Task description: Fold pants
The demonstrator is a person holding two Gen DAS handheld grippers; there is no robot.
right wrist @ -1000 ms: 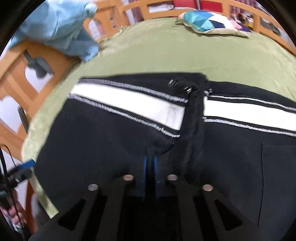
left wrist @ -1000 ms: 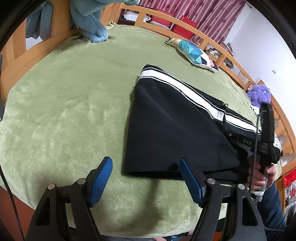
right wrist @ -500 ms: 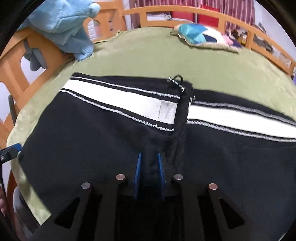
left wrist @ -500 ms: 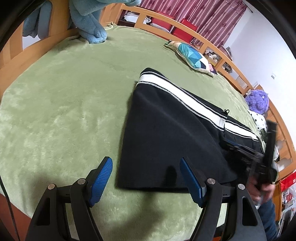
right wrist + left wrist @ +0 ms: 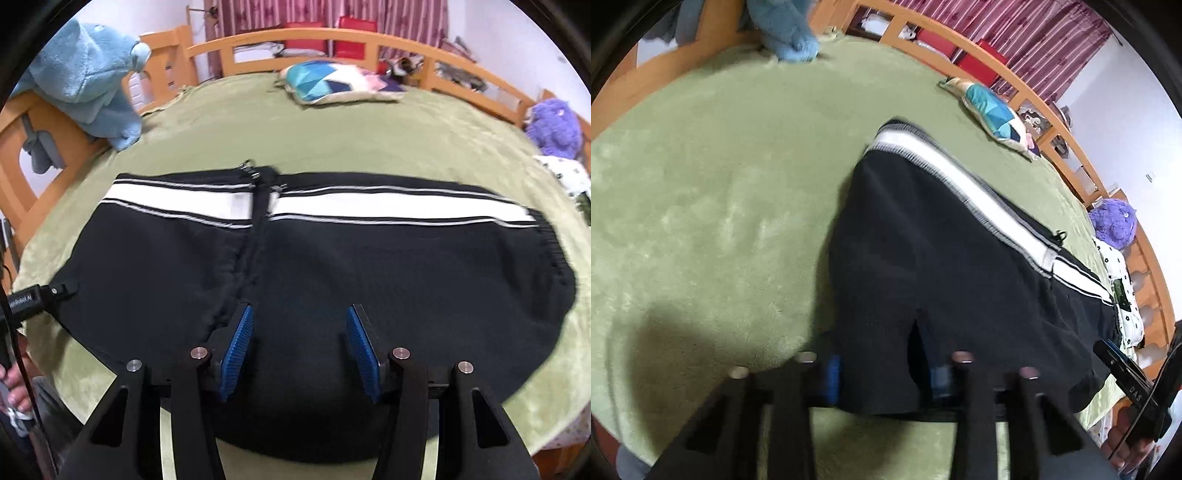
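Black pants [image 5: 369, 266] with a white side stripe lie folded over on the green blanket; they also show in the left wrist view [image 5: 923, 266]. My left gripper [image 5: 886, 373] is at the near left hem edge, with black cloth between its partly closed blue pads [image 5: 833, 376]. My right gripper [image 5: 301, 347] is open and empty, just above the near edge of the pants beside the folded-over seam [image 5: 255, 243]. The left gripper's body shows at the left edge of the right wrist view [image 5: 37, 297].
The green blanket [image 5: 701, 203] covers a bed with a wooden rail [image 5: 325, 37]. A blue plush [image 5: 88, 81] sits at the far left corner, a patterned cushion [image 5: 332, 83] at the far side, a purple plush [image 5: 554, 125] at the right.
My right gripper has opened and let go of the pants. My left gripper has moved right onto the hem and closed in on the cloth.
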